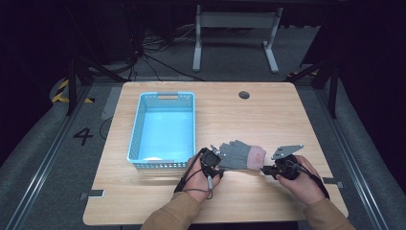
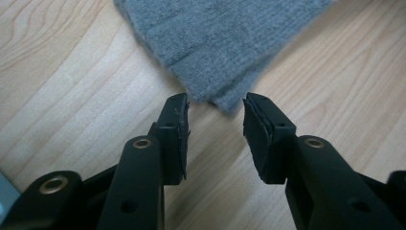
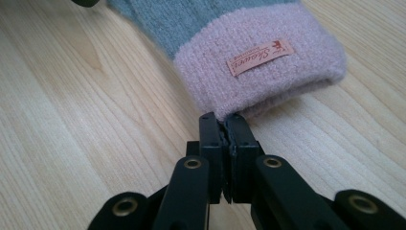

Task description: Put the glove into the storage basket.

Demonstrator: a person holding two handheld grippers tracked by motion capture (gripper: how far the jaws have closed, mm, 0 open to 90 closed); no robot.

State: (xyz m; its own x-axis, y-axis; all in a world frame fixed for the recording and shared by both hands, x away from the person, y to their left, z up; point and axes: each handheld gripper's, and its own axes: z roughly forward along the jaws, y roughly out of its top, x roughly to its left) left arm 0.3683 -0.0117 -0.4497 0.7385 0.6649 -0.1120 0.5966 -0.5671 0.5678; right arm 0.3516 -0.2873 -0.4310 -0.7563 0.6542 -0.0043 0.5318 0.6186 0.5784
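Right gripper view: our right gripper (image 3: 225,125) has its jaws pressed together on the edge of the pink cuff (image 3: 261,72) of the glove (image 3: 210,24), pinching a corner of the knit at the tips. The cuff carries a small orange label (image 3: 260,56) and lies flat on the wooden table (image 3: 72,143); the grey part of the glove runs away from us toward the top of the frame.

Left gripper view: our left gripper (image 2: 215,112) has its jaws standing apart, pads clear of the fabric. One grey fingertip of the glove (image 2: 215,43) sits just ahead of the gap, between the two tips, not clamped. No contact we can confirm.

High view: the glove (image 1: 237,155) lies flat on the table (image 1: 268,115) near our edge, fingers pointing to the left gripper (image 1: 214,155), cuff (image 1: 257,157) to the right gripper (image 1: 264,168). We hold one gripper at each end, with the left hand (image 1: 201,178) and the right hand (image 1: 302,181). A light blue basket (image 1: 163,98) stands just beside the left gripper, farther up the table, apart from the glove.
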